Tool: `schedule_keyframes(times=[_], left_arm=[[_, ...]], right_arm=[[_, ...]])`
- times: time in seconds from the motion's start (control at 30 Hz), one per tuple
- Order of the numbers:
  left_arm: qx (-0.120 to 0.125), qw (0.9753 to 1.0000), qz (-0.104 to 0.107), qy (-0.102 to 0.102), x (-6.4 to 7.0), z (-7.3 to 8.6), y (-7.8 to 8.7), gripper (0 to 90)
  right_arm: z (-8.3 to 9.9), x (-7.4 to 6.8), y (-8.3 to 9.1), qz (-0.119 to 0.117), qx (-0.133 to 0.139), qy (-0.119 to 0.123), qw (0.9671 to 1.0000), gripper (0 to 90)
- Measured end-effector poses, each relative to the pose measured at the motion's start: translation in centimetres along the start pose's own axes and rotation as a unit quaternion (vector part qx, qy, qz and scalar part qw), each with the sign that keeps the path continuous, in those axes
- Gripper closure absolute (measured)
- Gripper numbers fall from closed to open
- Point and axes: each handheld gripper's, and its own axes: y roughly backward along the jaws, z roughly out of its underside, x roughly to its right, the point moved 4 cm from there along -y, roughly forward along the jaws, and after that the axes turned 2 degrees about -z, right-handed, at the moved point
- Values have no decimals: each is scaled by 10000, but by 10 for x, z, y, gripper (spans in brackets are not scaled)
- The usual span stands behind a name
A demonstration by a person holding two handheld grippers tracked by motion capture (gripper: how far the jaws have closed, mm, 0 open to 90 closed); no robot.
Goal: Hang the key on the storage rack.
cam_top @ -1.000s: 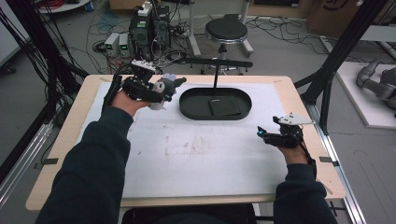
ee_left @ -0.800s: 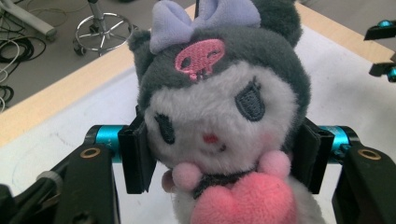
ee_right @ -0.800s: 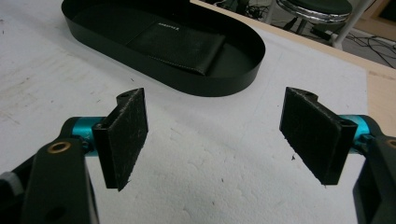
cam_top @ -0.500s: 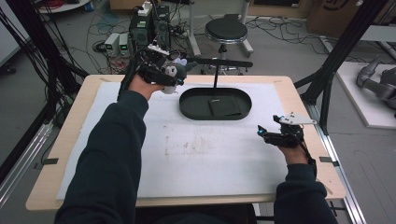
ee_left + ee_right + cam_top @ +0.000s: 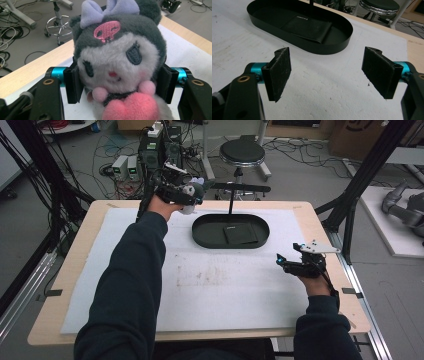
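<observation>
the left gripper view shows the plush toy (image 5: 117, 65) face-on, pinched at the head between the left gripper (image 5: 120, 83)'s jaws; from above it is a pale lump held over the table's (image 5: 80, 270) far edge. the right gripper (image 5: 328, 73) sits spread wide, near the black tray (image 5: 332, 48) holding a wallet (image 5: 308, 26).
</observation>
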Motion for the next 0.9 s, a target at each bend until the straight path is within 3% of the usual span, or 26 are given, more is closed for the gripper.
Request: schedule_keyframes(times=[0.2,0.43,0.9], left_arm=[[10,10000,-81,41,-1,-7,-8,359],[164,9994,-173,259,-6,-11,-18,359],[142,9979,-518,373,-20,11,-25,358]], right_arm=[[0,1,1,-8,32,-51,10000,239],[0,1,3,-3,59,-58,10000,240],[0,0,3,-25,36,-60,10000,240]])
